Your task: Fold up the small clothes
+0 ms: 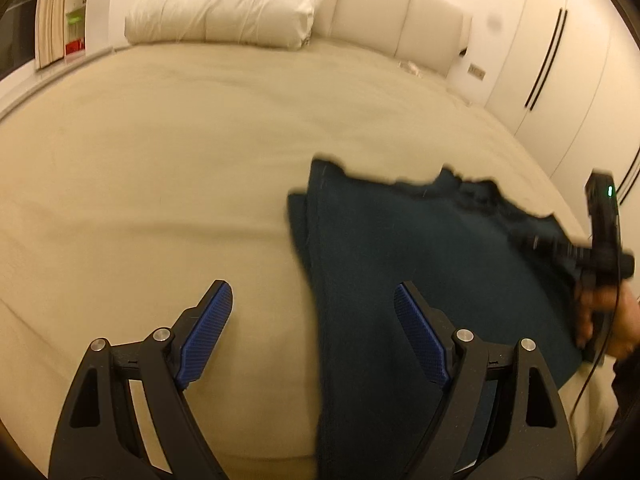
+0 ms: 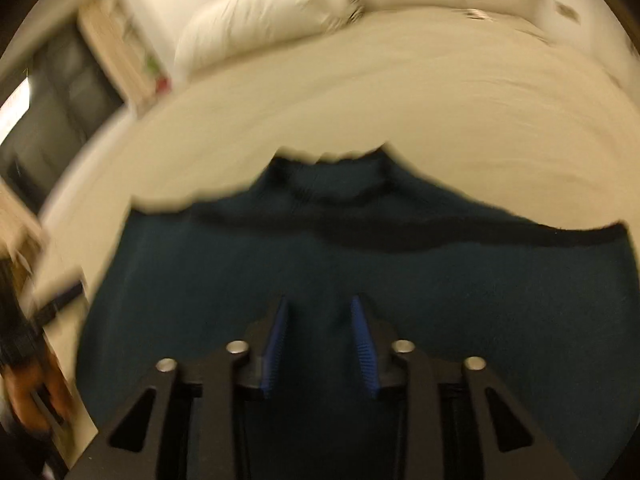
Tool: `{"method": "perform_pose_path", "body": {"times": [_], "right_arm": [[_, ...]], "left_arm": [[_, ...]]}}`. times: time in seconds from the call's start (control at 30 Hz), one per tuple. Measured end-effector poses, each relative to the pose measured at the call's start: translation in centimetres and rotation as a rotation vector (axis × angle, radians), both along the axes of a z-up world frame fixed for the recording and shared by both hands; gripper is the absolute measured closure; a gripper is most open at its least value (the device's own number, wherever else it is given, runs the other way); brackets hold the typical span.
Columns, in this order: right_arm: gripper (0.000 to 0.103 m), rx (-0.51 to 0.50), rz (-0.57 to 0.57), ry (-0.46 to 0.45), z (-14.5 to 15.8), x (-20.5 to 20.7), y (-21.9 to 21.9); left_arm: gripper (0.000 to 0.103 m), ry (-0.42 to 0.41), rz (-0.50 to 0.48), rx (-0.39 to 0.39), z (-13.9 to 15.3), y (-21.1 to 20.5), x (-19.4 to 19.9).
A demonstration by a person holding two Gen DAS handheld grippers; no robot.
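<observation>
L gripper jaws wide apart, nothing held, over garment's left edge. Dark teal garment lies on bed. R gripper jaws narrow, garment fabric bunched between; grip uncertain.

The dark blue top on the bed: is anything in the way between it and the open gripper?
Nothing visible is. The left hand-held gripper hangs open right over the left edge of the dark blue top, with only bare bed around. The white pillow lies far off by the headboard.
</observation>
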State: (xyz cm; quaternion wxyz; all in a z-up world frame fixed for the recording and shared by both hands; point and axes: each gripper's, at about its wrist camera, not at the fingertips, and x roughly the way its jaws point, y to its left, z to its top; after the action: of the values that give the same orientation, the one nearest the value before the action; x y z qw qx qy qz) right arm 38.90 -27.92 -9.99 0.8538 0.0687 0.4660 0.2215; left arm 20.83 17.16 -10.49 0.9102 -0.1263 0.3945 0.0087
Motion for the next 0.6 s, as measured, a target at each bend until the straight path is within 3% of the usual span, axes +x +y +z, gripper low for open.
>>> {"method": "perform_pose_path", "body": {"times": [0.07,0.1,0.13,0.23,0.3,0.4,0.5,0.57,0.6], "right_arm": [[0.082,-0.023,-0.118,-0.014,0.8,0.1,-1.4],[0.07,-0.012,-0.138,-0.027,1.4,-0.3,-1.8],[0.061,0.014,-0.144,-0.059,2.5,-1.2,-2.3],[0.049,0.092,-0.127,-0.142,4.6,-4.8,-3.1],[0.04,0.149,-0.107,-0.142,4.3,-6.6,-3.1],[0.038,0.054,-0.107,-0.094,1.7,-7.2,-2.8],[0.063,0.179,-0.21,-0.067,0.3,-7.7,-6.2],[0.06,0.204,-0.306,-0.087,1.2,-8.9,-9.1],[0.051,0.198,-0.357,-0.124,2.0,-9.9,-10.6]], "left_arm": [[0.02,0.015,0.024,-0.029,-0.5,0.6,-0.7],[0.02,0.017,0.037,-0.037,-0.6,1.0,-0.9],[0.02,0.013,0.048,-0.042,-0.6,1.1,-0.9],[0.02,-0.031,0.049,-0.035,0.4,0.6,-0.8],[0.02,-0.063,0.032,-0.023,1.3,-0.3,-0.8],[0.02,-0.056,-0.02,0.055,1.4,-2.7,0.3],[0.02,0.06,-0.062,0.067,-1.2,-3.9,1.9],[0.02,0.042,-0.047,0.037,-1.4,-3.3,1.3],[0.02,0.04,-0.033,0.029,-1.3,-3.1,1.1]]}}
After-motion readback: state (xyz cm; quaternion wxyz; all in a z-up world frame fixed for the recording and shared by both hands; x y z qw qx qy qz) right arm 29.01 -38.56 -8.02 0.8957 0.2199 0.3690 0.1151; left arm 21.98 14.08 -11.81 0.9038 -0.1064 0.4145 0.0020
